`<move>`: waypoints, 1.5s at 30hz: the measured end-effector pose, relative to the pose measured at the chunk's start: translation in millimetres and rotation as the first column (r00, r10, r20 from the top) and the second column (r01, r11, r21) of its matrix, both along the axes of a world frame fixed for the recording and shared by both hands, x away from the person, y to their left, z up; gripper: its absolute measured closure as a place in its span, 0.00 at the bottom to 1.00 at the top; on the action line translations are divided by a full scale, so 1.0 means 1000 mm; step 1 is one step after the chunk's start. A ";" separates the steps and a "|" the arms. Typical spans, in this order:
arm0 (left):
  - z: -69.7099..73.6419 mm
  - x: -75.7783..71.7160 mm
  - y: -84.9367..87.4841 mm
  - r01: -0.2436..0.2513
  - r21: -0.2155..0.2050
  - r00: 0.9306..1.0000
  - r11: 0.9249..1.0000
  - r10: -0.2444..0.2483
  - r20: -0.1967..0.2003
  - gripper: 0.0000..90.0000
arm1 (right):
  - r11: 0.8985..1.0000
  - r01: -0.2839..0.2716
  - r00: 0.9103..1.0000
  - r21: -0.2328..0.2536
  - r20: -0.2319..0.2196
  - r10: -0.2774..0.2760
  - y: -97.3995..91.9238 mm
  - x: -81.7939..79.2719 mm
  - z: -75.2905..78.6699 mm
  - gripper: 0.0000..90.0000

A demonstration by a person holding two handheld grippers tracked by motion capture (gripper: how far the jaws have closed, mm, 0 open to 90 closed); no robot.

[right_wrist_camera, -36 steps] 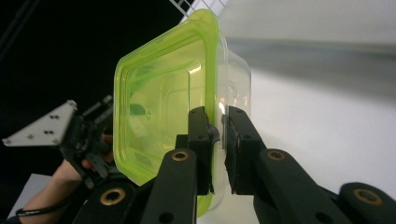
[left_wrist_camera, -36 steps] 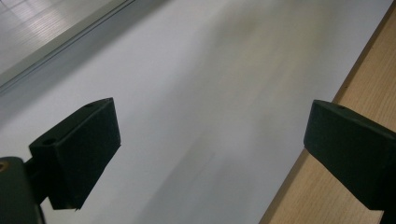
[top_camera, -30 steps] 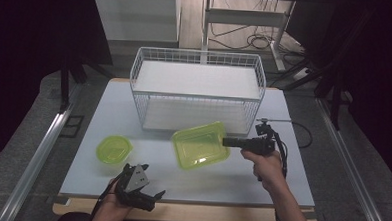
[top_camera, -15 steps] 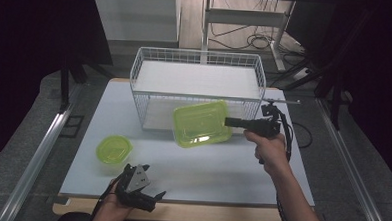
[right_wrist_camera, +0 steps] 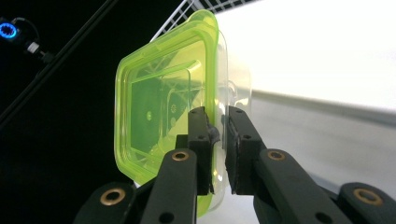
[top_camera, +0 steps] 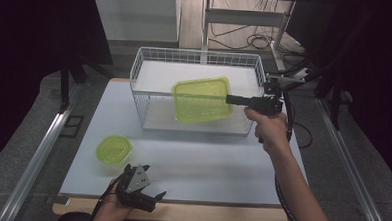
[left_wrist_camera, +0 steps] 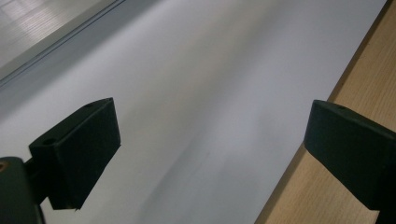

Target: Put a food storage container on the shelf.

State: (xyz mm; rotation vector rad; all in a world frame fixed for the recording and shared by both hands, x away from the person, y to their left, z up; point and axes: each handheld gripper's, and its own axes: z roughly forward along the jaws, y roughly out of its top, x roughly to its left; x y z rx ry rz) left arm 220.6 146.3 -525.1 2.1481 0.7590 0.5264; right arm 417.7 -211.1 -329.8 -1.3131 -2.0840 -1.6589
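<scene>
We have the right gripper [top_camera: 233, 98] up in the air, its fingers [right_wrist_camera: 201, 140] clamped on the rim of a square lime-green lidded plastic container [top_camera: 202, 99]. The container hangs tilted over the white wire basket [top_camera: 146, 68], above the basket's front half and clear of its floor. In the right gripper view we see the lid edge-on, the fingers pinching the near rim. Down at the near edge of the white surface [top_camera: 206, 166], well apart from the basket, the left gripper [top_camera: 152, 199] rests low, fingers [left_wrist_camera: 79, 149] spread wide around nothing. A small round lime-green plastic container [top_camera: 114, 149] sits on the surface, in front of the basket's left corner.
</scene>
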 end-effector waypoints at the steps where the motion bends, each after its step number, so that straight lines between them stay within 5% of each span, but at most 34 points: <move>1: 0.000 0.000 0.000 0.000 0.000 1.000 1.000 0.000 0.000 0.04 | 1.000 0.008 1.000 0.000 0.002 -0.008 0.001 0.003 0.001 0.91; 15: 0.000 0.000 0.000 0.005 0.003 1.000 1.000 -0.005 -0.001 0.04 | 0.995 0.098 0.995 -0.028 0.018 -0.098 0.016 0.033 0.017 0.91; 35: -0.001 -0.001 -0.001 0.016 0.009 1.000 1.000 -0.016 -0.004 0.04 | 0.978 0.205 0.979 -0.045 0.005 -0.205 0.029 0.058 0.014 0.91; 45: -0.002 -0.001 -0.002 0.023 0.022 1.000 1.000 -0.023 -0.004 0.04 | 0.962 0.233 0.972 -0.139 0.053 -0.228 0.033 0.060 0.014 0.86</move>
